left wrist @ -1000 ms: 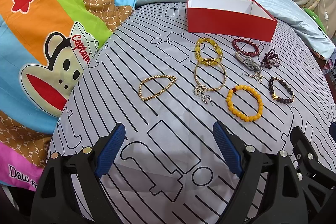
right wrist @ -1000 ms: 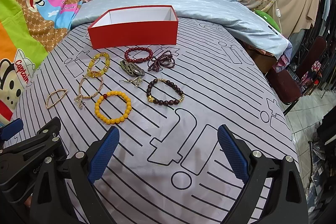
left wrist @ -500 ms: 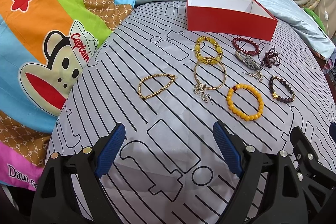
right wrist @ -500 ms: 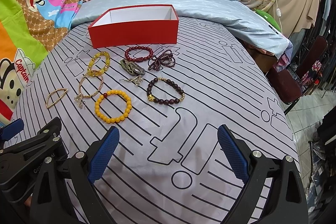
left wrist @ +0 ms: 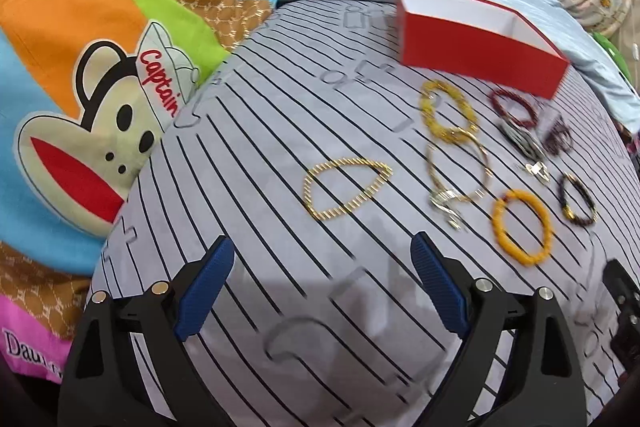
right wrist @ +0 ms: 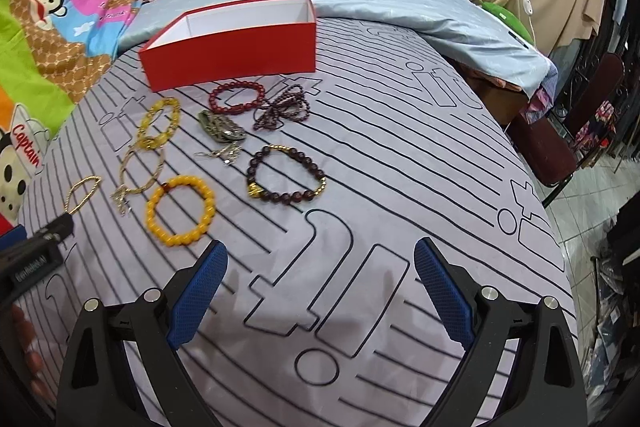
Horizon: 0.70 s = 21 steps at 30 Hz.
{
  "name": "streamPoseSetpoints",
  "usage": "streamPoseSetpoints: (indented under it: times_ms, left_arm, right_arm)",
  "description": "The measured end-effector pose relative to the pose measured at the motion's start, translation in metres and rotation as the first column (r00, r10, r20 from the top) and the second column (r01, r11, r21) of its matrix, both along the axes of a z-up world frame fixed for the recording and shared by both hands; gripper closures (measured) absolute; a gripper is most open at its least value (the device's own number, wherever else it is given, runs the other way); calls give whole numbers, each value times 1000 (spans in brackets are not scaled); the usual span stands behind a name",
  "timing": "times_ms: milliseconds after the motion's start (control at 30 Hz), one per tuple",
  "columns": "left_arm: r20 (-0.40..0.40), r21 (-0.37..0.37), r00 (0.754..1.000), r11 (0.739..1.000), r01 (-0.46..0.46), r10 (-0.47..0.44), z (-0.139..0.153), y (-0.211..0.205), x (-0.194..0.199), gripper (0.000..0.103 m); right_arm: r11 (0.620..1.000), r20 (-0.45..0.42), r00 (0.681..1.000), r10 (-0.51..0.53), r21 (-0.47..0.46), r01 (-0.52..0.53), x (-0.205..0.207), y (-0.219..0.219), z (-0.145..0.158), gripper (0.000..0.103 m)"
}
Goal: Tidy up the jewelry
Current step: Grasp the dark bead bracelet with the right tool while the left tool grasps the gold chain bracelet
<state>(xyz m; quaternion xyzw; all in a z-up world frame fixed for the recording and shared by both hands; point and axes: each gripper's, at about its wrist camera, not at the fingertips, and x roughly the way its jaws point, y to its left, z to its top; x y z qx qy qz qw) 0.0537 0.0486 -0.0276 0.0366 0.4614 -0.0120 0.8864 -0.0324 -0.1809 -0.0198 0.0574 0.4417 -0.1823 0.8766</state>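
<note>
An open red box (left wrist: 476, 43) (right wrist: 236, 45) stands at the far side of the grey striped cloth. Several bracelets lie in front of it: a thin gold bead chain (left wrist: 346, 187) (right wrist: 82, 193), an orange bead bracelet (left wrist: 522, 227) (right wrist: 180, 211), a dark bead bracelet (right wrist: 286, 175), a yellow one (right wrist: 158, 123), a red one (right wrist: 236, 99). My left gripper (left wrist: 320, 275) is open and empty, just short of the gold chain. My right gripper (right wrist: 320, 275) is open and empty, short of the dark bracelet.
A colourful monkey-print blanket (left wrist: 80, 87) lies to the left and a pale blue quilt (right wrist: 400, 3) behind the box. The bed edge drops off at the right, with a chair (right wrist: 568, 131) beyond. The left gripper body shows at the right view's left edge (right wrist: 28, 259).
Both grippers have moved forward toward the jewelry. The left one has swung closer to the gold chain; its view is blurred by motion. Both stay open.
</note>
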Motion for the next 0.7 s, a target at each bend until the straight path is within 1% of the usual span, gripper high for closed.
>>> streamPoseSetpoints:
  times_ms: [167,300,400,700]
  left_arm:
    - [-41,-34,998,998,-52,50,-11,14,21,17]
    - [-45,-21,998,999,-33,32,-14,7,27,17]
    - [-42,-31,999,999,-26,25,-12,2,29,17]
    - [-48,-45,999,999,-11,8,-11,-7,35,17]
  right_arm:
    - [1000,-18,1000,4,9,-3,12,-5,-8,12]
    - [1000,-20,1000,6,-3,-6,21,-8,-11,15]
    - [1000,-18,1000,-5,2,5,29,-15,-11,17]
    - [1000,-38,999,9,5,-9,58,-23,-19,41]
